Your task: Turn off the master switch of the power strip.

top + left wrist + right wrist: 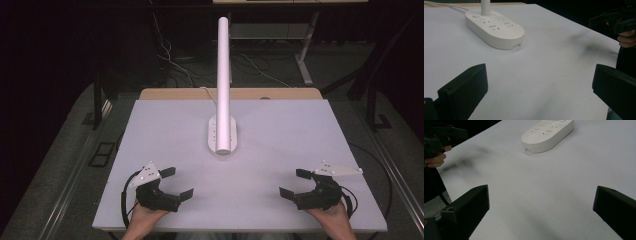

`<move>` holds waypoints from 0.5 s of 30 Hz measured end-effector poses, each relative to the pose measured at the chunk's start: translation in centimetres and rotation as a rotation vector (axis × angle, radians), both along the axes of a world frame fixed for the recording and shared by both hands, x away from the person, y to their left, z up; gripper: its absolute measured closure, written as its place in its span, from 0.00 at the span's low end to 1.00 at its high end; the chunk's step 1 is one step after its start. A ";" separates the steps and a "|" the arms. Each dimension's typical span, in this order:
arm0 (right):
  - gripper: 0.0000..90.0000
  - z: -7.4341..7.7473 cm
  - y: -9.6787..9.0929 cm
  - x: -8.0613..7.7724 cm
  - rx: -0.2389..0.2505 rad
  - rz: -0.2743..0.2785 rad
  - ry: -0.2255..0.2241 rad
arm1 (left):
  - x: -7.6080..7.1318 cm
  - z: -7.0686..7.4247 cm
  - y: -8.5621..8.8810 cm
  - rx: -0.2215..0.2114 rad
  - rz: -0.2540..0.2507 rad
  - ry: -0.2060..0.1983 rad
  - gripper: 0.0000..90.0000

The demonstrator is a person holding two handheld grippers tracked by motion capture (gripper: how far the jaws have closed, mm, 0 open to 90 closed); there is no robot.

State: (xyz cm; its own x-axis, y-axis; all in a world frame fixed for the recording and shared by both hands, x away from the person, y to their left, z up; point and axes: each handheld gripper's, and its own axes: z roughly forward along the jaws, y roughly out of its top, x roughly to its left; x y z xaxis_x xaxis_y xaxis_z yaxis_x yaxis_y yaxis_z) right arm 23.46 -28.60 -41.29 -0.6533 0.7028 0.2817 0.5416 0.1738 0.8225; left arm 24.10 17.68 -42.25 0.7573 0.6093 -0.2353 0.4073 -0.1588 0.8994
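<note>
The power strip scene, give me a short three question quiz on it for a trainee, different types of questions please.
1. True or false: the left gripper holds the white power strip.
2. Multiple choice: what rises from the power strip's far end? A) a white tube B) a black cable reel C) a red bottle
3. Fill in: both grippers rest near the table's ____ edge, the right gripper with jaws spread.

Key:
1. False; its jaws are open, with only bare table between them, apart from the strip.
2. A
3. near (the person's side)
</note>
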 end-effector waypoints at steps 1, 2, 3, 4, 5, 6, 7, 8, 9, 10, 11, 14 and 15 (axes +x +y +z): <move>0.00 0.0 0.0 0.0 -0.002 0.001 0.002 | 0.0 0.0 0.0 0.000 0.001 0.001 0.00; 0.00 0.0 0.0 0.0 -0.003 0.002 0.003 | 0.0 0.0 0.1 0.001 0.000 0.001 0.00; 0.00 0.0 0.0 0.0 -0.003 0.002 0.003 | 0.0 0.0 0.1 0.002 0.000 -0.001 0.00; 0.00 -0.1 0.0 0.0 -0.004 0.005 0.008 | 0.0 0.0 0.1 -0.001 0.002 0.000 0.00; 0.00 -0.1 0.0 0.0 -0.004 0.005 0.008 | -0.1 0.0 0.1 0.000 0.003 0.000 0.00; 0.00 -0.1 0.0 0.1 0.001 0.003 0.014 | -0.1 0.0 0.1 -0.002 0.002 -0.002 0.00; 0.00 -0.1 0.0 0.1 0.000 0.002 0.017 | -0.2 0.0 0.1 -0.001 0.002 -0.002 0.00; 0.00 -0.1 0.0 0.1 0.000 0.002 0.017 | -0.2 0.0 0.1 0.003 0.001 -0.001 0.00; 0.00 -0.2 0.1 0.2 -0.002 0.005 0.013 | -0.2 0.0 0.1 0.002 0.002 0.002 0.00; 0.00 -0.2 0.1 0.3 -0.001 0.007 0.015 | -0.2 0.0 0.1 0.003 0.001 0.003 0.00; 0.00 -0.2 0.1 0.3 -0.004 0.008 0.026 | -0.3 0.0 0.1 0.001 0.001 0.006 0.00; 0.00 -0.3 0.2 0.4 -0.007 0.017 0.031 | -0.3 0.0 0.1 0.005 0.001 0.008 0.00; 0.00 -0.3 0.2 0.4 -0.011 0.020 0.030 | -0.3 0.0 0.1 0.005 0.000 0.010 0.00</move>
State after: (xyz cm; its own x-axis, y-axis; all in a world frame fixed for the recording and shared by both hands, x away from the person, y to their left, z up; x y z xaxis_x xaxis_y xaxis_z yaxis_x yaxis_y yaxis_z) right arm 23.82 -28.41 -41.56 -0.6583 0.6930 0.2939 0.5624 0.1934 0.8039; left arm 23.83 17.78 -42.27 0.7547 0.6105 -0.2401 0.4163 -0.1629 0.8945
